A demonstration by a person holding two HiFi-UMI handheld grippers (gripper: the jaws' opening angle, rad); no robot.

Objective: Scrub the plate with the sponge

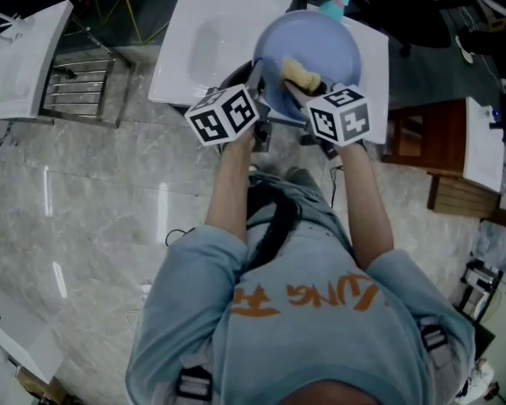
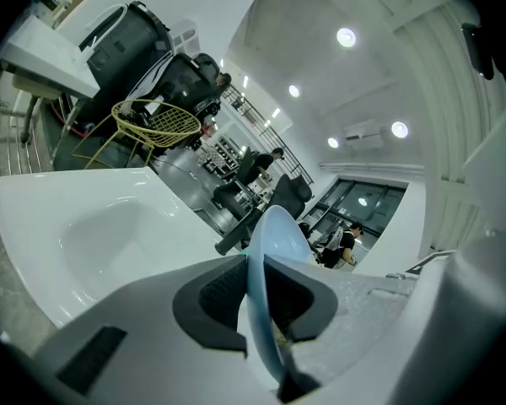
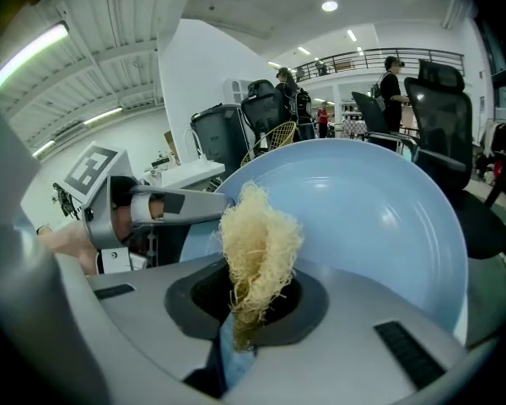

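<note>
A light blue plate (image 1: 325, 45) is held tilted over the white sink (image 1: 198, 53). My left gripper (image 1: 261, 87) is shut on the plate's left rim; in the left gripper view the plate (image 2: 270, 251) runs edge-on between the dark pads of that gripper (image 2: 257, 310). My right gripper (image 1: 302, 89) is shut on a pale yellow fibrous sponge (image 1: 302, 74). In the right gripper view the sponge (image 3: 257, 247) sticks up from my right gripper (image 3: 249, 306) and lies against the plate's inner face (image 3: 379, 218). The left gripper (image 3: 148, 209) shows at the plate's left edge.
A teal bottle (image 1: 336, 0) stands behind the plate at the sink's far side. A metal rack (image 1: 80, 87) and a white counter (image 1: 21, 57) are at the left. A wooden stand (image 1: 438, 146) is at the right. A yellow wire chair (image 2: 156, 123) sits beyond the sink.
</note>
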